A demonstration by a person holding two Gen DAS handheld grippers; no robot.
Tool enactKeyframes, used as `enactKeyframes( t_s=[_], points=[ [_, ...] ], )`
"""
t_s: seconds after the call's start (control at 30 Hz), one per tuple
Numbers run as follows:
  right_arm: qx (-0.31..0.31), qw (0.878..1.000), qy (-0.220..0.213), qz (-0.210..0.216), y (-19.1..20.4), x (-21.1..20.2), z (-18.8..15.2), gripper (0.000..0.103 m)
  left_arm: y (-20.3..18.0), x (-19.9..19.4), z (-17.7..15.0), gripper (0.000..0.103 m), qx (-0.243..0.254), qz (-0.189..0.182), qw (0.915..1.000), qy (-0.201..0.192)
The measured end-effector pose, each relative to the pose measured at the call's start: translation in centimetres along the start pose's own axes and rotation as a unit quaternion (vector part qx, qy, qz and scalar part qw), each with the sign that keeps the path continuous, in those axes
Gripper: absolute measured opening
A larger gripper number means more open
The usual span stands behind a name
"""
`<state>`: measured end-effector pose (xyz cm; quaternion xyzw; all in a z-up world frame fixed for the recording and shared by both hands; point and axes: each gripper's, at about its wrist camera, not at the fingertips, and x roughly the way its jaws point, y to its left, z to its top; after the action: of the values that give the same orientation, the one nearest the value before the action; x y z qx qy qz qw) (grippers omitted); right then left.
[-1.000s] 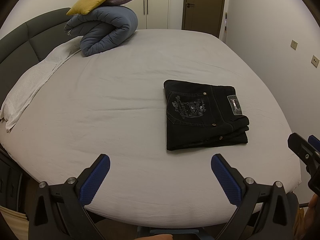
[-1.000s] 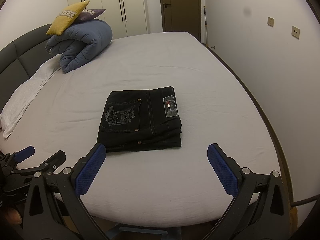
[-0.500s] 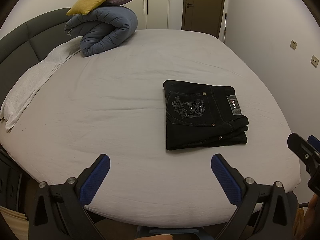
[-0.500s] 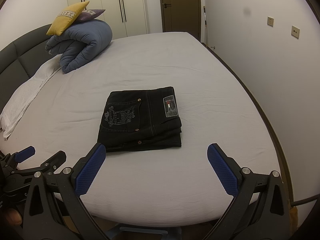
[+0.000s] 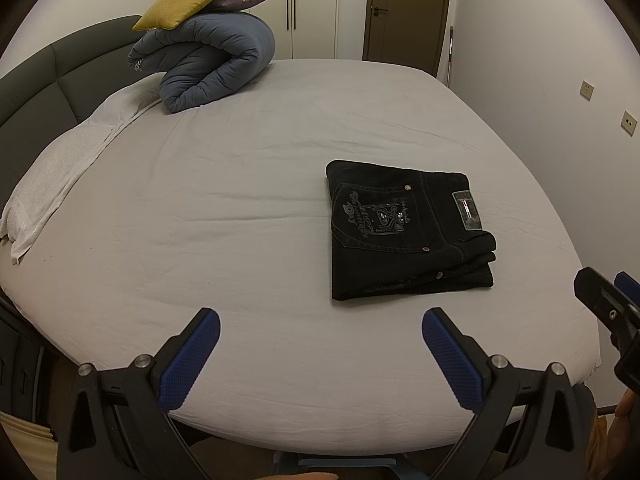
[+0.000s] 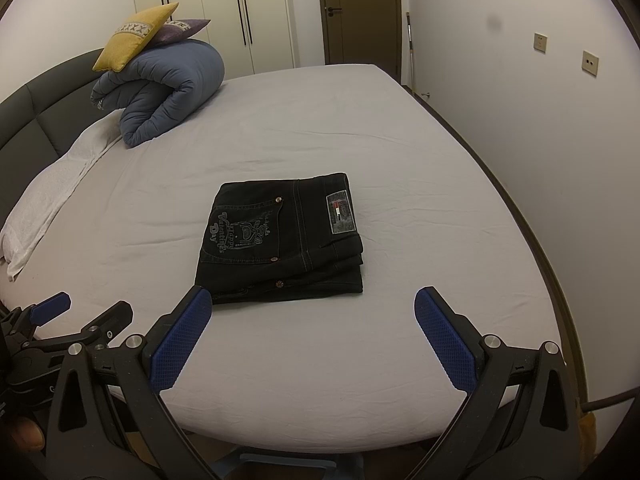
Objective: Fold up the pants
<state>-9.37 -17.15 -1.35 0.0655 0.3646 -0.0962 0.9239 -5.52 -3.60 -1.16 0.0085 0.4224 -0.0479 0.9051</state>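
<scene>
Black pants [image 5: 404, 236] lie folded in a compact rectangle on the grey bed sheet [image 5: 224, 216], back pocket with embroidery and a label facing up. They also show in the right wrist view [image 6: 280, 240], in the middle of the bed. My left gripper [image 5: 320, 326] is open and empty, held over the near bed edge, left of the pants. My right gripper [image 6: 306, 308] is open and empty, just in front of the pants' near edge. Neither gripper touches the pants.
A rolled blue duvet [image 5: 208, 68] with a yellow cushion [image 5: 188, 0] on top sits at the far left by the dark headboard [image 5: 36, 80]. A white towel [image 5: 60, 172] lies along the left edge. A wall [image 6: 540, 128] runs close along the right side.
</scene>
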Motion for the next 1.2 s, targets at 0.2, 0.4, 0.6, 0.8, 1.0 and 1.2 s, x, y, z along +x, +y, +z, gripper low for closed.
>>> enactKeyframes(
  t_s=[0.2, 0.4, 0.6, 0.8, 1.0, 1.2],
  points=[
    [0.001, 1.0, 0.0, -0.001, 0.19, 0.0, -0.1, 0.103, -0.01, 0.01, -0.01, 0.103, 0.0, 0.0, 1.0, 0.0],
    [0.002, 1.0, 0.001, -0.001, 0.27, 0.0, -0.2, 0.103, -0.3, -0.11, -0.19, 0.103, 0.002, -0.001, 1.0, 0.001],
    [0.003, 1.0, 0.001, -0.002, 0.48, -0.06, -0.37, 0.103, -0.26, -0.15, -0.22, 0.103, 0.003, -0.002, 1.0, 0.002],
    [0.003, 1.0, 0.001, -0.002, 0.45, -0.06, -0.37, 0.103, -0.26, -0.18, -0.23, 0.103, 0.003, -0.002, 1.0, 0.002],
    [0.003, 1.0, 0.001, -0.001, 0.43, -0.05, -0.37, 0.103, -0.24, -0.19, -0.21, 0.103, 0.007, -0.005, 1.0, 0.002],
    [0.004, 1.0, 0.001, -0.001, 0.42, -0.06, -0.37, 0.103, -0.13, -0.14, -0.21, 0.103, 0.007, -0.005, 1.0, 0.003]
  ],
)
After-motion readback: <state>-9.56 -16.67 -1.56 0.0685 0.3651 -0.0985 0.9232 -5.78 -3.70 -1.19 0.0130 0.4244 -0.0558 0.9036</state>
